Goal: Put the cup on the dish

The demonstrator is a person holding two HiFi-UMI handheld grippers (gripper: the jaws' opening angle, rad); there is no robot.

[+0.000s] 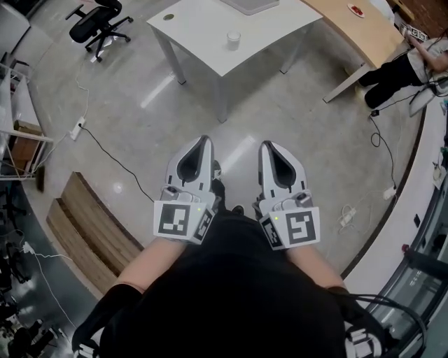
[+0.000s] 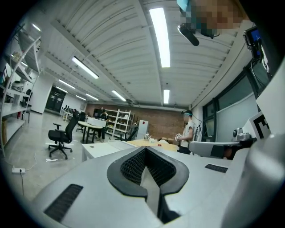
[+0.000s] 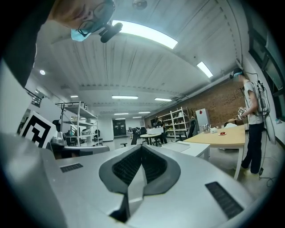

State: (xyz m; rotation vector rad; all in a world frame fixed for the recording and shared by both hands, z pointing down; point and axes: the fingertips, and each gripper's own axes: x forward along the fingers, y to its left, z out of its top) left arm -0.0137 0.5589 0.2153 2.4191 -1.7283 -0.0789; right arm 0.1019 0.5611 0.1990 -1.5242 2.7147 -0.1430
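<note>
A person in a black top stands on a grey floor (image 1: 140, 133) and holds the left gripper (image 1: 204, 140) and the right gripper (image 1: 267, 145) side by side close to the body, both pointing level toward a white worktop (image 1: 203, 31) well ahead. In each gripper view the fingers (image 2: 133, 167) of the left one and the fingers (image 3: 153, 167) of the right one are pressed together with nothing between them. The cup (image 1: 234, 40), small and pale, stands upright on the white worktop, near its front right edge and well apart from both grippers. A small dark round item (image 1: 169, 17) lies near the far left corner of the same worktop; whether it is the dish cannot be told. A black office chair (image 1: 98, 24) stands to the left, a wooden worktop (image 1: 350, 35) to the right, and beside it another person (image 1: 399, 66).
</note>
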